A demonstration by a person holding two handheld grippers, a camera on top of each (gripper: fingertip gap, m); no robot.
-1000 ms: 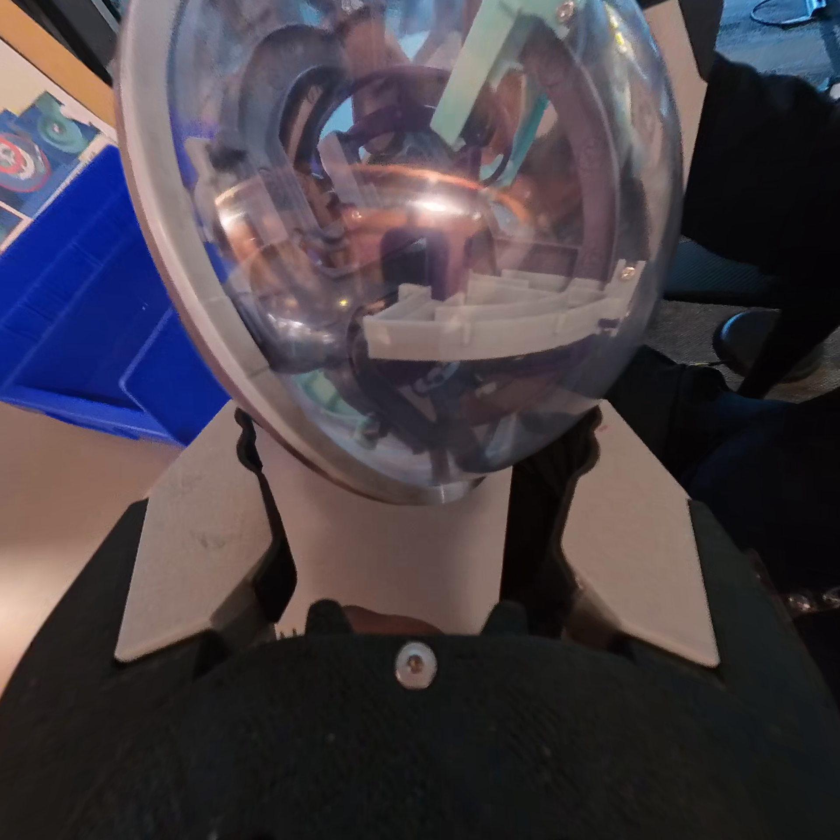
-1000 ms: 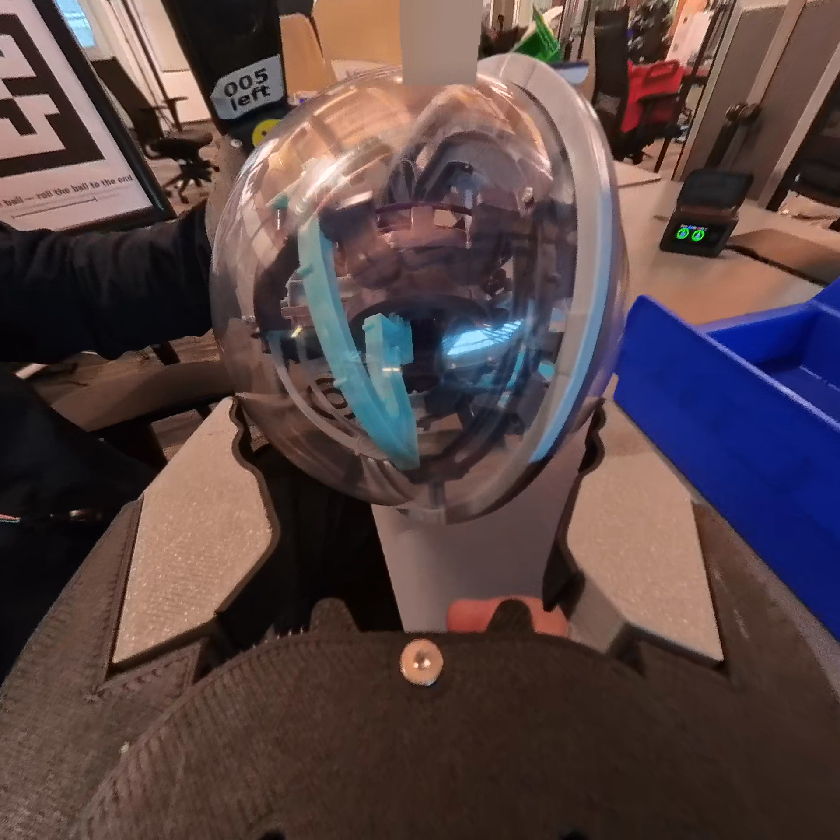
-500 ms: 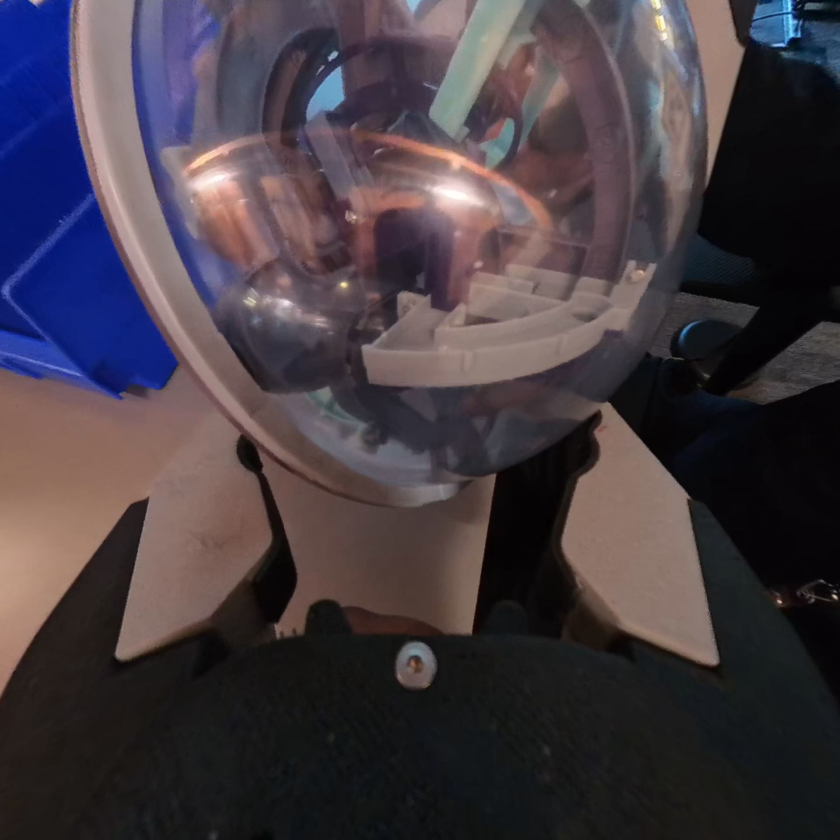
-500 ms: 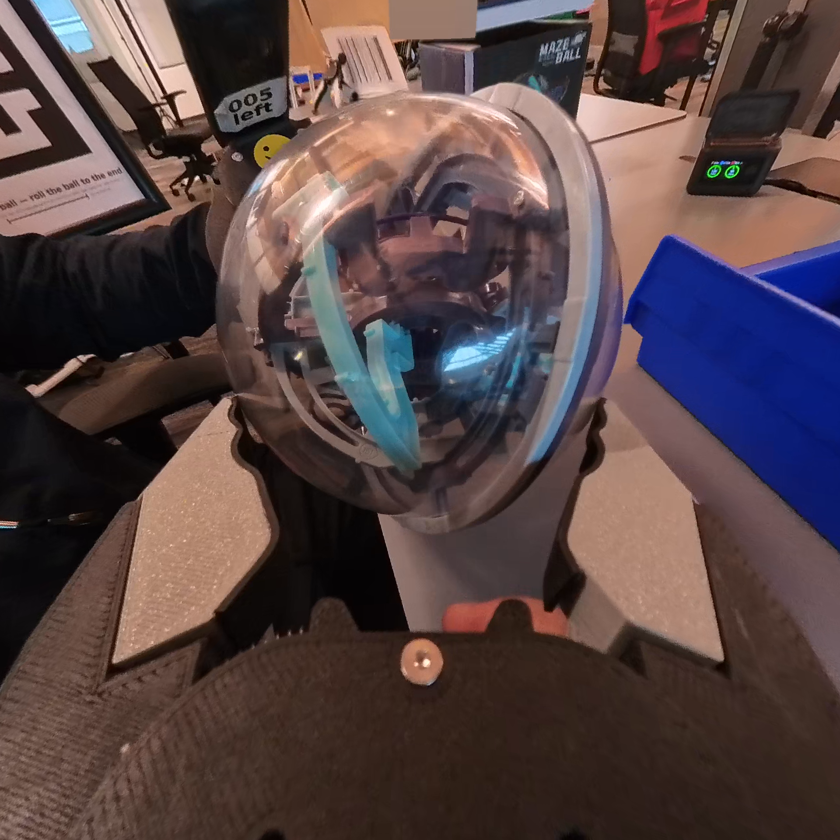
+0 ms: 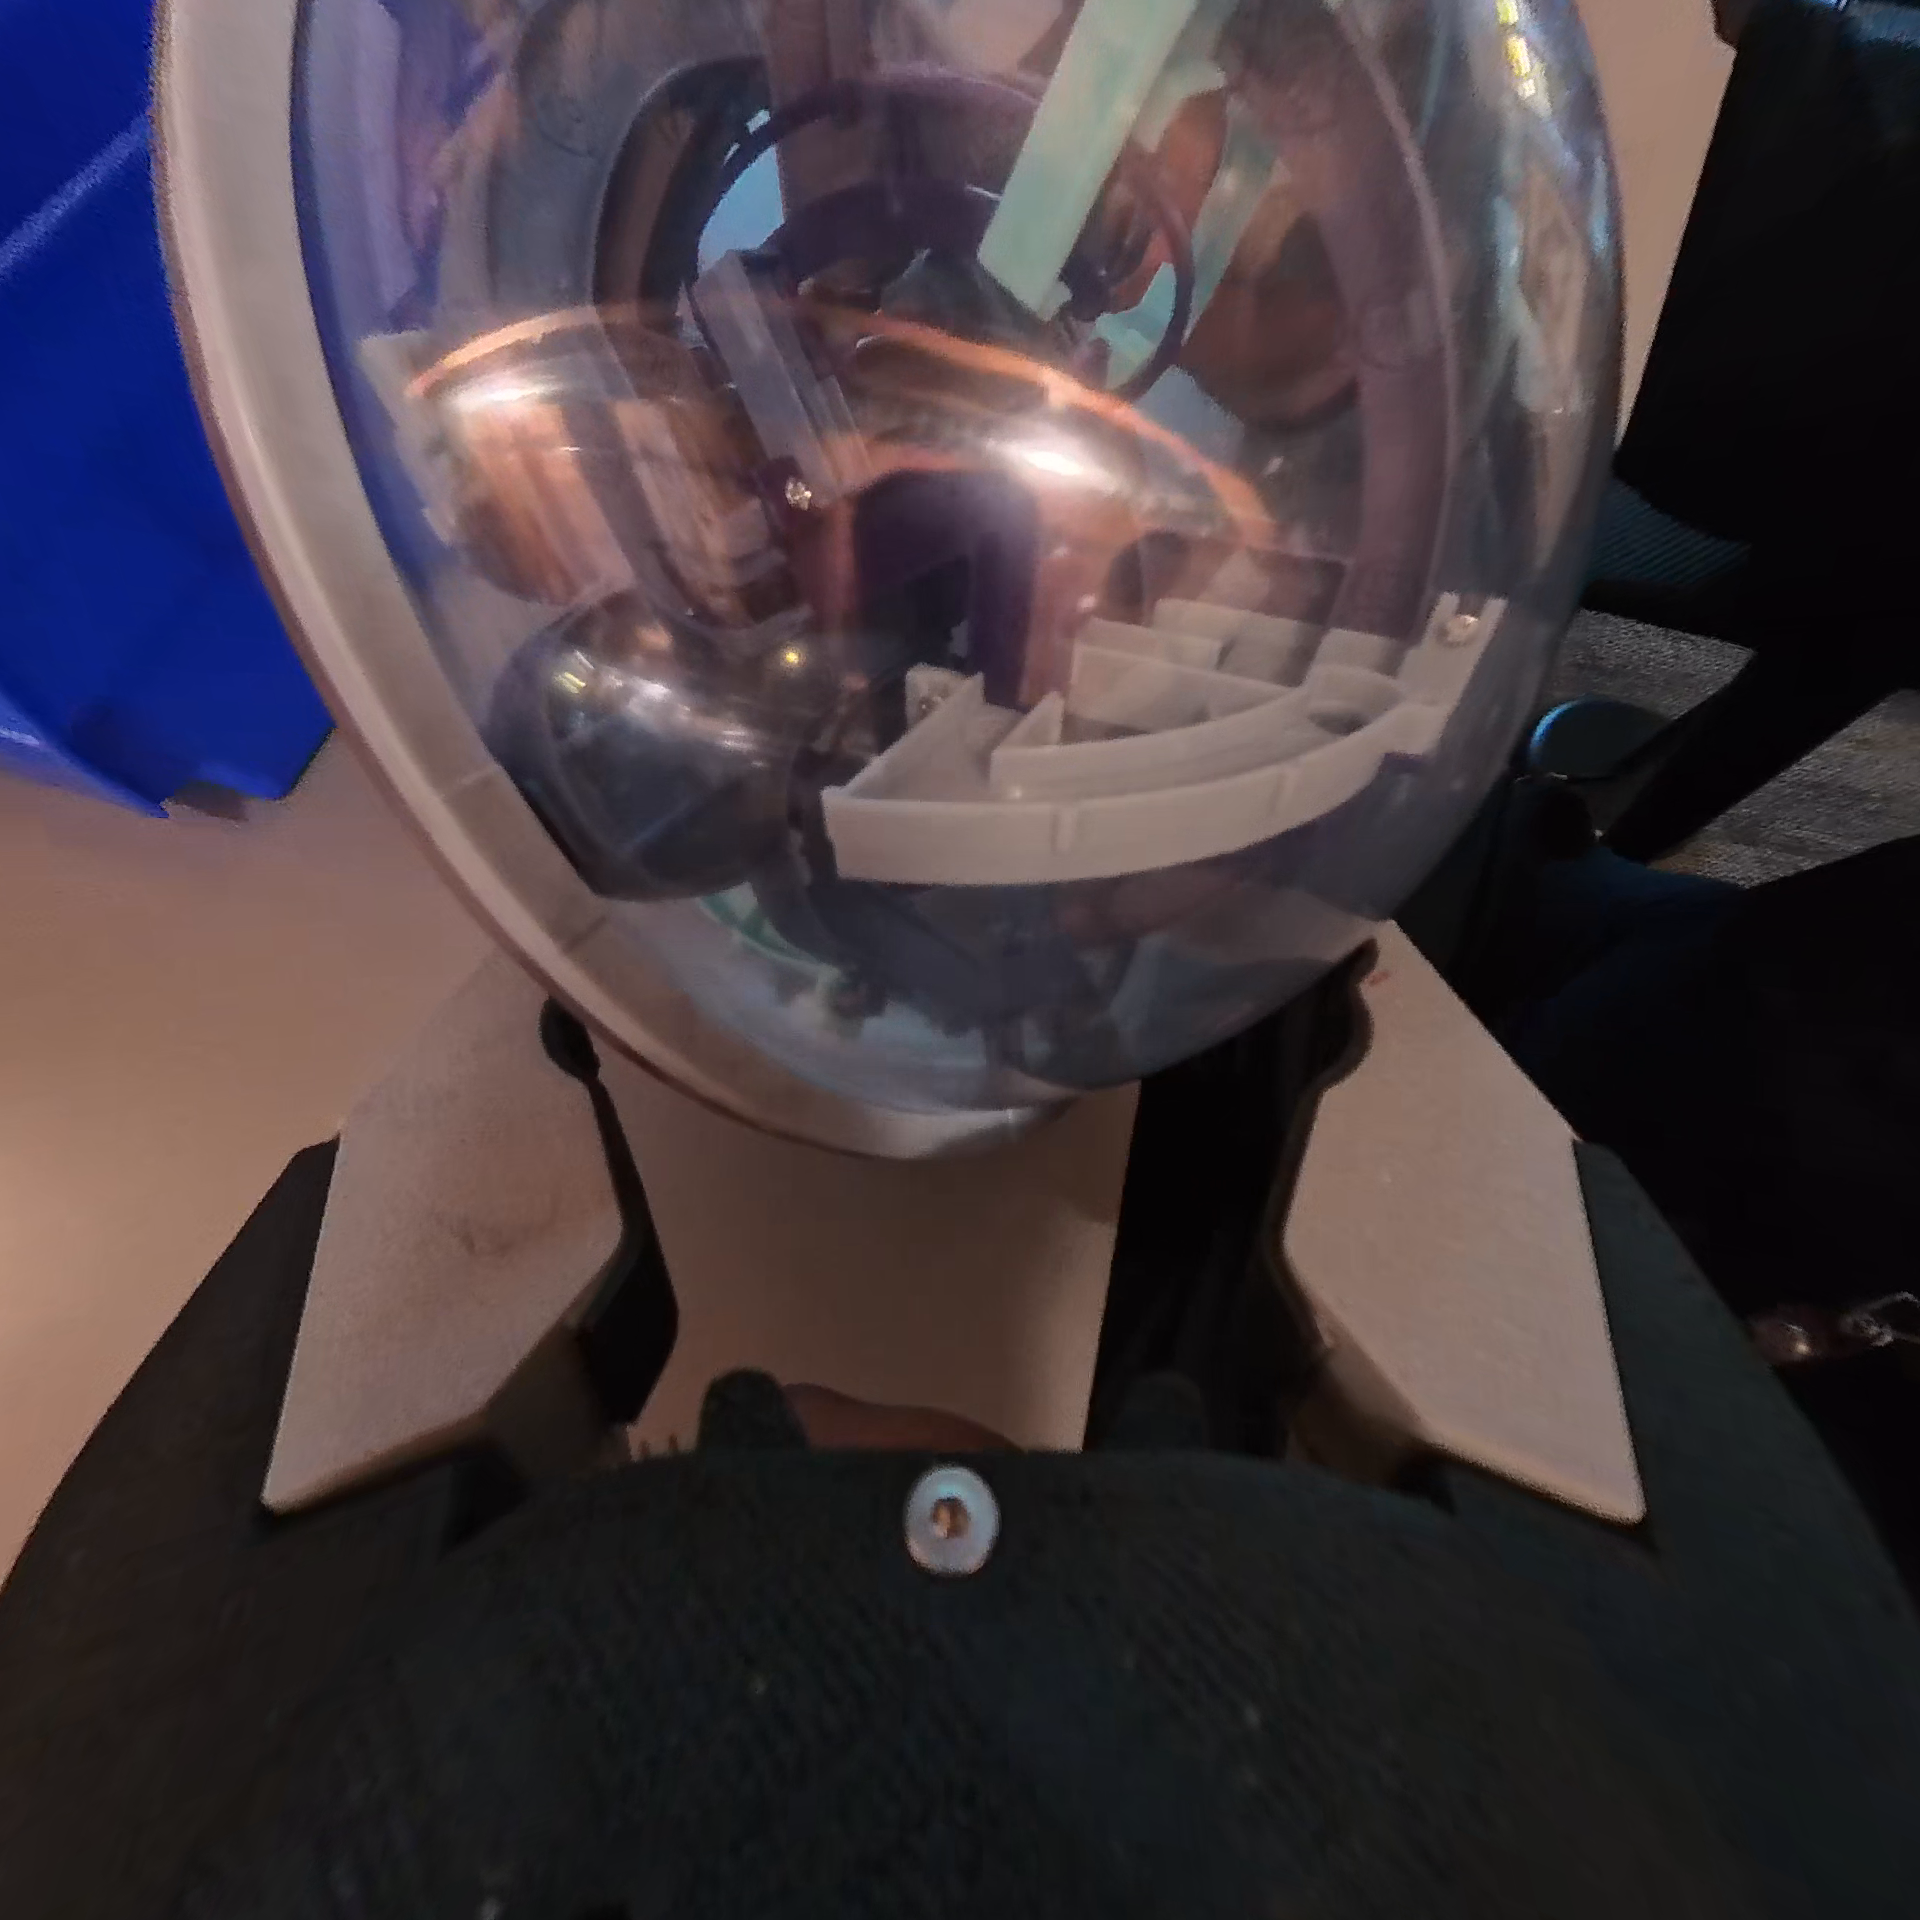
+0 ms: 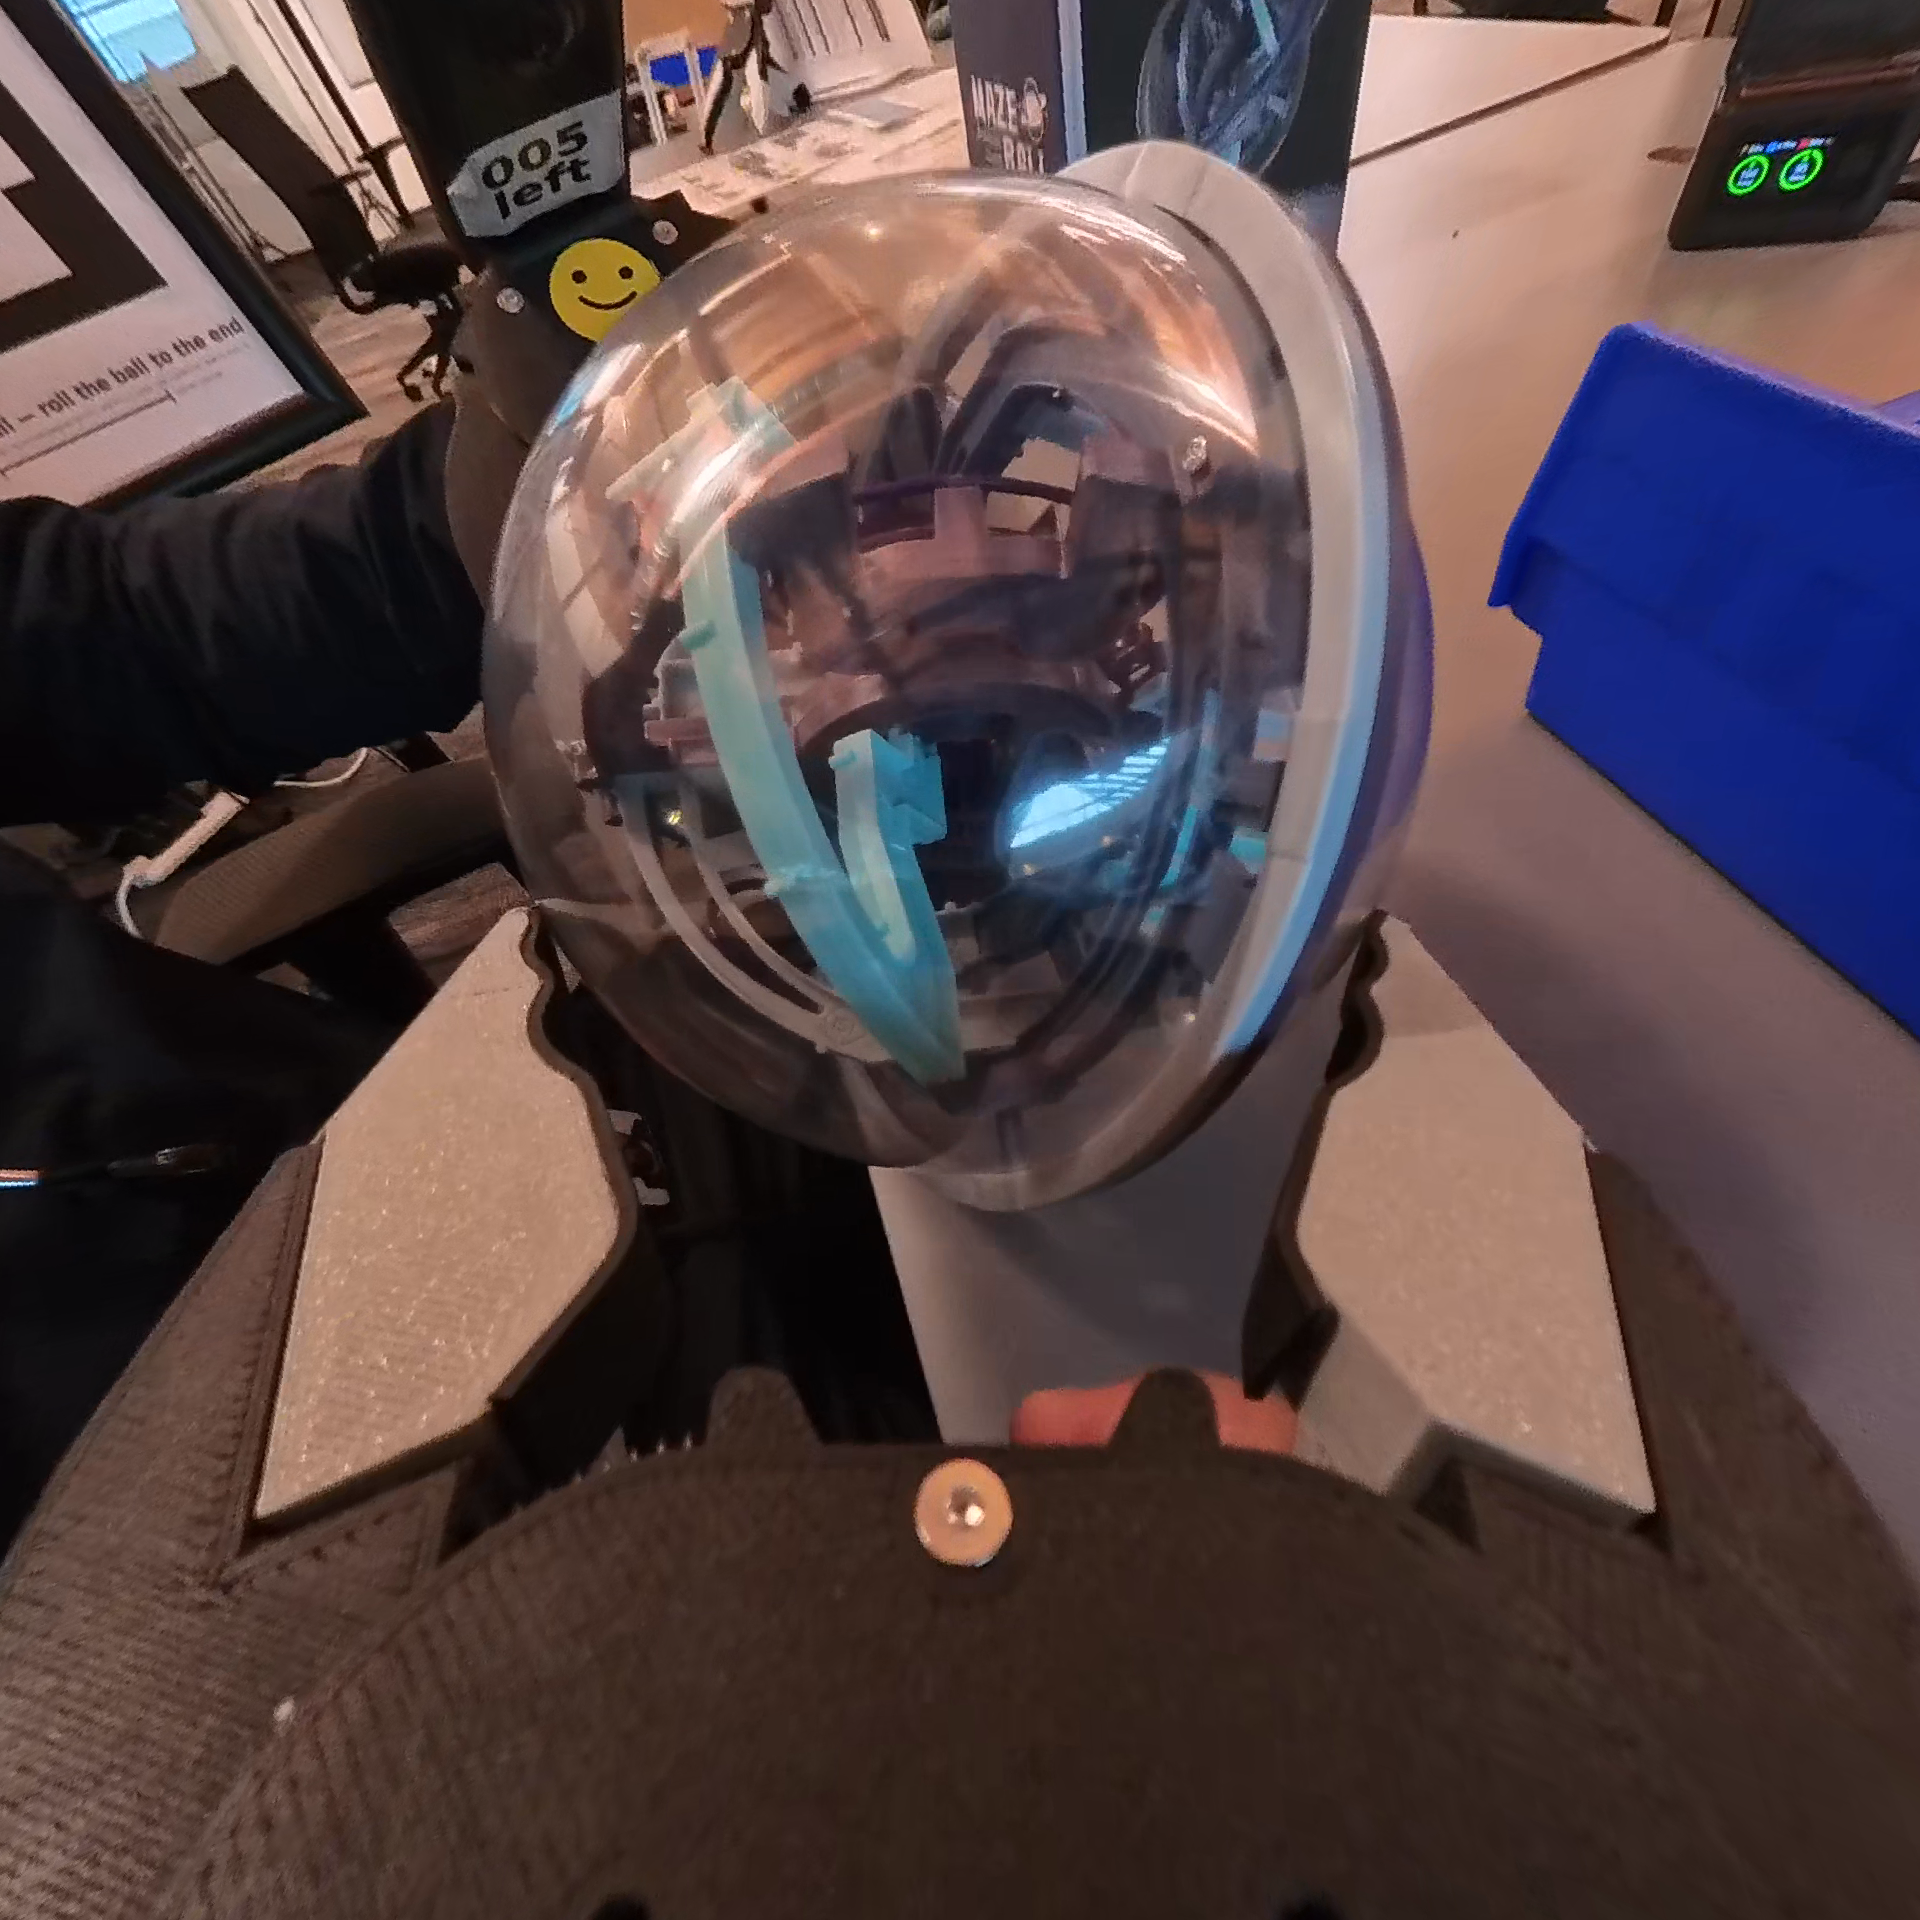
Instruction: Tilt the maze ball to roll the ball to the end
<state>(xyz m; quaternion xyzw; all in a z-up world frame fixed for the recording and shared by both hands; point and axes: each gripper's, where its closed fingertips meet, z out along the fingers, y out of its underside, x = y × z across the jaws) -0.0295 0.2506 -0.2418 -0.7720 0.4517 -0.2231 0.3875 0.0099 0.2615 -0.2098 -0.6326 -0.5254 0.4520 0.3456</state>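
Two grippers bracket the maze ball (image 5: 935,540): the left gripper (image 5: 956,1049) and right gripper (image 6: 956,1039) each press spread fingers against opposite hemispheres, presumably so both wrists can tilt it together. It hangs above the table (image 5: 208,987), beside a blue bin (image 6: 1714,623). The small inner ball isn't discernible.

Pale tabletop (image 6: 1558,935): blue bin (image 6: 1714,623) on it, small dark screen device (image 6: 1787,156) farther back.
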